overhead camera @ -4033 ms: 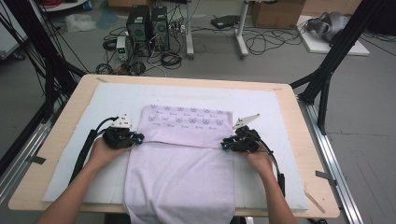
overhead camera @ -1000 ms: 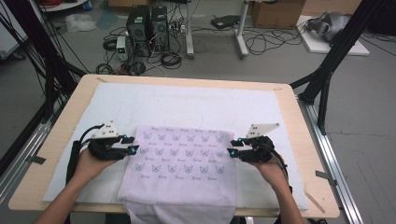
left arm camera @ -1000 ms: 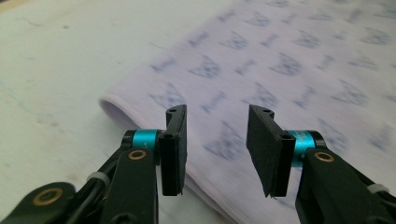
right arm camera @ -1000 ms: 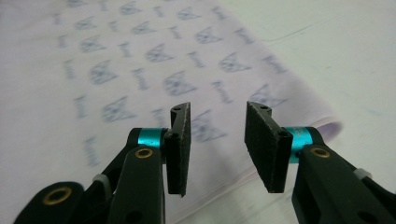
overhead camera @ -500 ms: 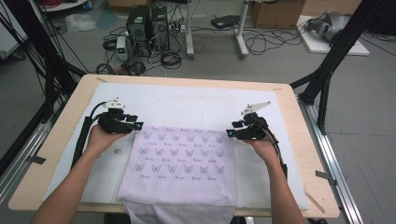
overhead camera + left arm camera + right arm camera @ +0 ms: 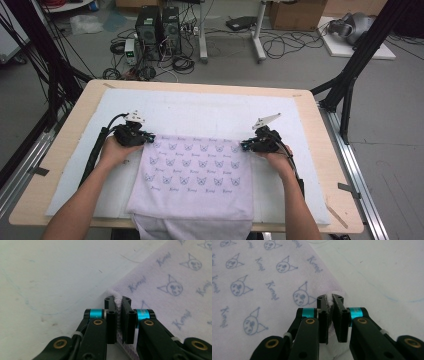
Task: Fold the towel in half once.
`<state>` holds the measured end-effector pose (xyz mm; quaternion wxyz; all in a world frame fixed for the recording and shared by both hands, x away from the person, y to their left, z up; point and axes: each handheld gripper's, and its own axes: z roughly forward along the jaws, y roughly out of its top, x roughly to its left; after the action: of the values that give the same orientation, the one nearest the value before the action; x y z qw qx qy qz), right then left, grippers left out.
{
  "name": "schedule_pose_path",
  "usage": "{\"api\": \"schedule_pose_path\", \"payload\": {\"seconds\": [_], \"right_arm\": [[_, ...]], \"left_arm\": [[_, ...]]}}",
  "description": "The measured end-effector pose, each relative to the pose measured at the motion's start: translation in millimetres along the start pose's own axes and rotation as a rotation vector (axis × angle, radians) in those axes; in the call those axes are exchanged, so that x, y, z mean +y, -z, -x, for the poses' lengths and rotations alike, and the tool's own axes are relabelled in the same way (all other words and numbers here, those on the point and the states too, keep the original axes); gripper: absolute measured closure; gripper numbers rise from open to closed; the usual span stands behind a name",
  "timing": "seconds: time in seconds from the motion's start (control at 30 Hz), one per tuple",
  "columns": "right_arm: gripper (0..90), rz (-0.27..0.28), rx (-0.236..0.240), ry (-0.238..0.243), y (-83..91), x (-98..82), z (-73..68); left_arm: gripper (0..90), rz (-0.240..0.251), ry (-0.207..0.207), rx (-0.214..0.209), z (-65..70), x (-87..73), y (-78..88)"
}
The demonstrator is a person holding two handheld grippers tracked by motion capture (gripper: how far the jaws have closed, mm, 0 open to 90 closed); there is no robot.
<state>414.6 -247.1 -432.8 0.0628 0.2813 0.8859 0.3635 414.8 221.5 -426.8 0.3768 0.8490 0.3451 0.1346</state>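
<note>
A pale lilac towel [image 6: 192, 175] printed with small cat faces and script is lying folded on the white mat [image 6: 210, 112] that is covering the wooden desk [image 6: 325, 150], its near edge hanging over the desk's front. The left tool [image 6: 150, 137] is gripping the towel's far left corner; in the left gripper view its jaws have just been closing and are now pinching a fold of the cloth [image 6: 119, 312] tightly between them. The right tool [image 6: 245, 145] is holding the far right corner in the same way, its jaws having just been closing on a bunched bit of fabric [image 6: 330, 307]. Both tools are sitting low on the mat, well apart, with the towel's far edge stretching between them. The person's forearms are reaching in from the near side.
</note>
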Motion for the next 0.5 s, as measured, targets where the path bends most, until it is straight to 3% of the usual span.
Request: {"api": "schedule_pose_path", "payload": {"seconds": [0.17,0.3,0.5], "right_arm": [[86.0,0.013,-0.073,0.010,13.1,21.3,5.4],[86.3,0.054,-0.147,0.027,34.1,51.9,12.5],[86.2,0.104,-0.213,0.049,68.3,98.0,24.6]], "left_arm": [[85.5,0.044,0.010,0.061,-9.7,20.4,14.3],[85.6,0.099,-0.010,0.108,-17.5,56.0,33.5],[85.6,0.182,-0.054,0.166,-26.4,108.1,65.8]]}}
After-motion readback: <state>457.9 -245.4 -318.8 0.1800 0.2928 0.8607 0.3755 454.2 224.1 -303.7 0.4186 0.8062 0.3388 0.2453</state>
